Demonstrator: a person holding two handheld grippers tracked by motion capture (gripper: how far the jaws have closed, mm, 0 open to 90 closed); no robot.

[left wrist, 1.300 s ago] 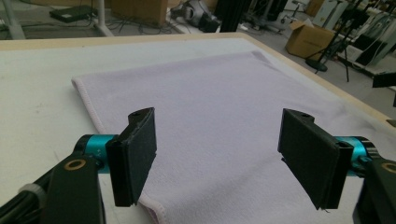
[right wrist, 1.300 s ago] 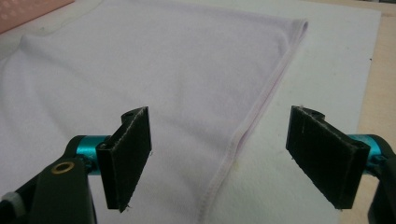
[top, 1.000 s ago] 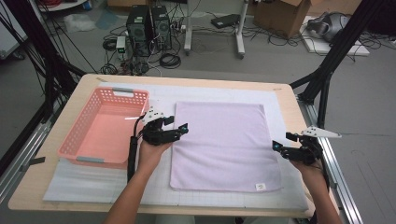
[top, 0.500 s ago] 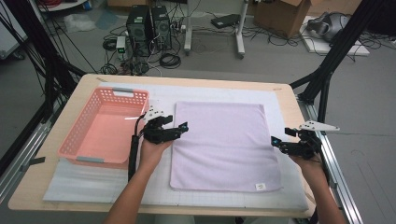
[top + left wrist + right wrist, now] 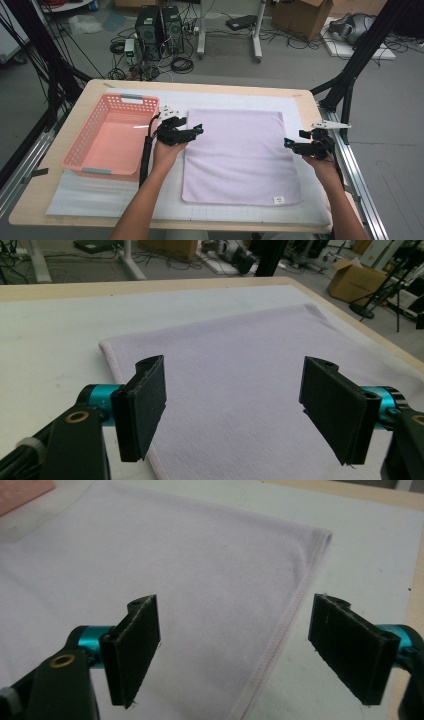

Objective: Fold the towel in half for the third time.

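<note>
Both open grippers flank the towel (image 5: 240, 155), at its side edges.

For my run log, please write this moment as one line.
left gripper: open, at towel left edge | right gripper: open, at right edge

Towel (image 5: 240, 155) flat; left gripper (image 5: 196, 131) and right gripper (image 5: 289, 144) flanking.

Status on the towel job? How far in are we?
Done: the lilac towel lies flat and unfolded on the white mat. In hand: the left gripper sits at its left edge, the right gripper at its right edge, both with jaws open, nothing pinched. Left: everything, probably gripping the edges first. The pink basket beside it holds nothing.
</note>
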